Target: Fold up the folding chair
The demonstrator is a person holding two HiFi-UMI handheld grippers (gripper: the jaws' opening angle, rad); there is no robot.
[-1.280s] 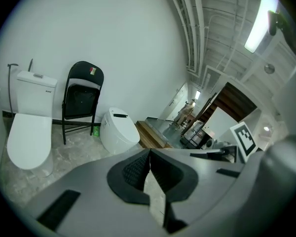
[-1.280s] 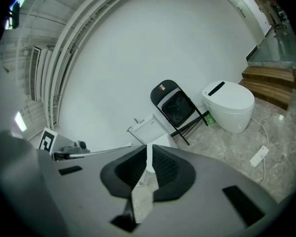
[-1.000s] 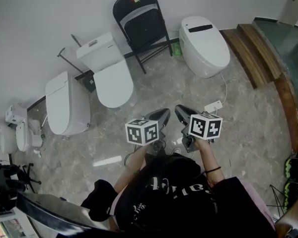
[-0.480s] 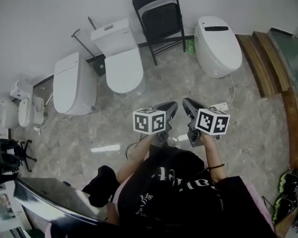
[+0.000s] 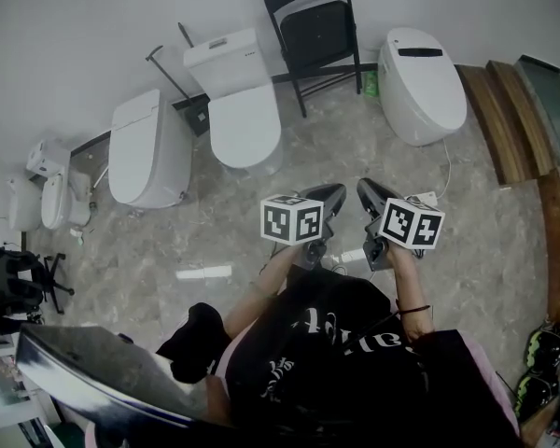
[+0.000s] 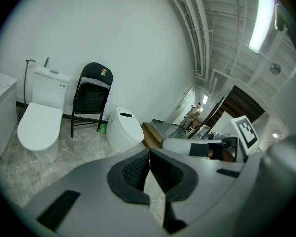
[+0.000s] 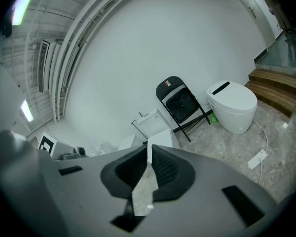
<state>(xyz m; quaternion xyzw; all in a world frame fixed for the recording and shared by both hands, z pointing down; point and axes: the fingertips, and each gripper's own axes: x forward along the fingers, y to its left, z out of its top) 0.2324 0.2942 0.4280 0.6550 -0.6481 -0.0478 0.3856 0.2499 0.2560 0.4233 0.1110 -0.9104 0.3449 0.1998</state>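
Observation:
The black folding chair [image 5: 315, 26] stands unfolded against the white wall, between a tank toilet and a rounded white toilet. It also shows far ahead in the left gripper view [image 6: 91, 100] and the right gripper view [image 7: 180, 102]. My left gripper [image 5: 336, 195] and right gripper [image 5: 365, 190] are side by side in front of my body, well short of the chair, pointing toward it. Both are shut with nothing between the jaws. The left gripper's [image 6: 149, 154] jaws meet fully; the right gripper's [image 7: 149, 149] jaws leave only a thin slit.
A tank toilet [image 5: 238, 110] and another toilet [image 5: 147, 152] stand left of the chair, a rounded toilet [image 5: 422, 82] right of it. A power strip [image 5: 422, 198] with cord lies on the marble floor. Wooden steps [image 5: 504, 119] rise at right. A wheeled stool [image 5: 14, 283] sits far left.
The head view has swung, so the chair and toilets now sit further right and higher in the picture. Both grippers keep side by side and stay shut.

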